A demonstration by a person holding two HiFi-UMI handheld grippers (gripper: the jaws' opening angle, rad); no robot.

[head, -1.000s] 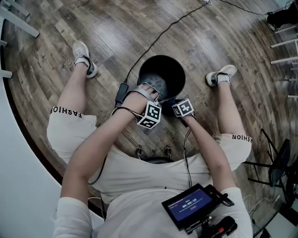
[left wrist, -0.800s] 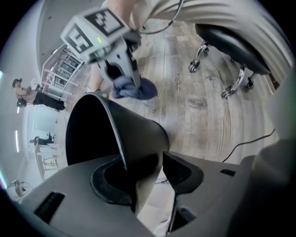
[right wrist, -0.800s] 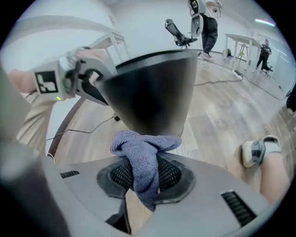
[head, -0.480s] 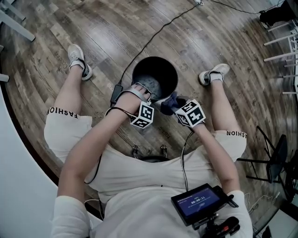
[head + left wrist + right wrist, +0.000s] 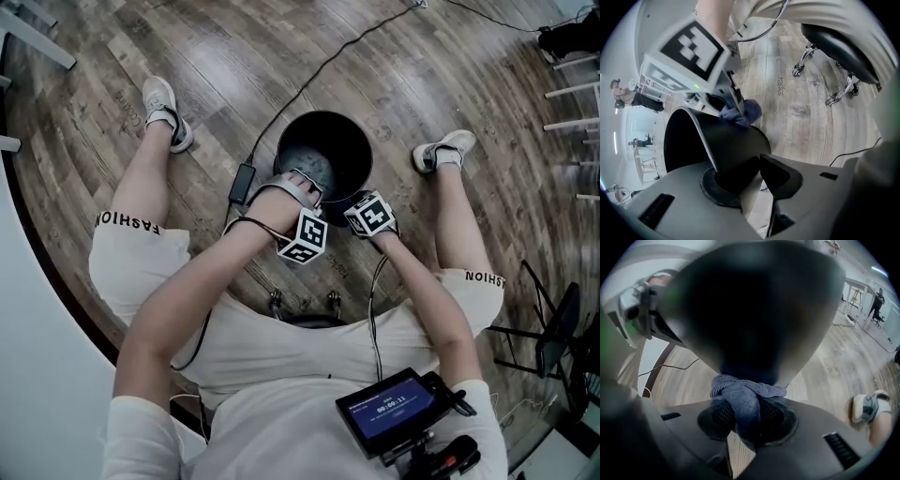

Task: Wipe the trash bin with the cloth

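The black trash bin (image 5: 325,155) stands on the wood floor between the person's feet. My left gripper (image 5: 304,184) sits at its near left rim. In the left gripper view the bin's wall (image 5: 729,145) runs between the jaws of the left gripper (image 5: 747,180), which are closing and touch it on both sides. My right gripper (image 5: 743,416) is shut on a bunched blue-grey cloth (image 5: 745,394) and holds it against the bin's outer wall (image 5: 754,310). The left gripper view shows that cloth (image 5: 743,112) on the bin's outside. From the head, the right gripper (image 5: 354,204) hides the cloth.
A black cable with an adapter box (image 5: 246,179) runs across the floor left of the bin. The person's shoes (image 5: 165,111) (image 5: 445,150) flank the bin. Stool casters (image 5: 305,302) stand just behind my grippers. Chair legs (image 5: 572,89) line the right edge.
The right gripper with the cloth, held off to the bin's near right half a second ago, has moved back against the bin's wall. The left gripper has stayed at the rim.
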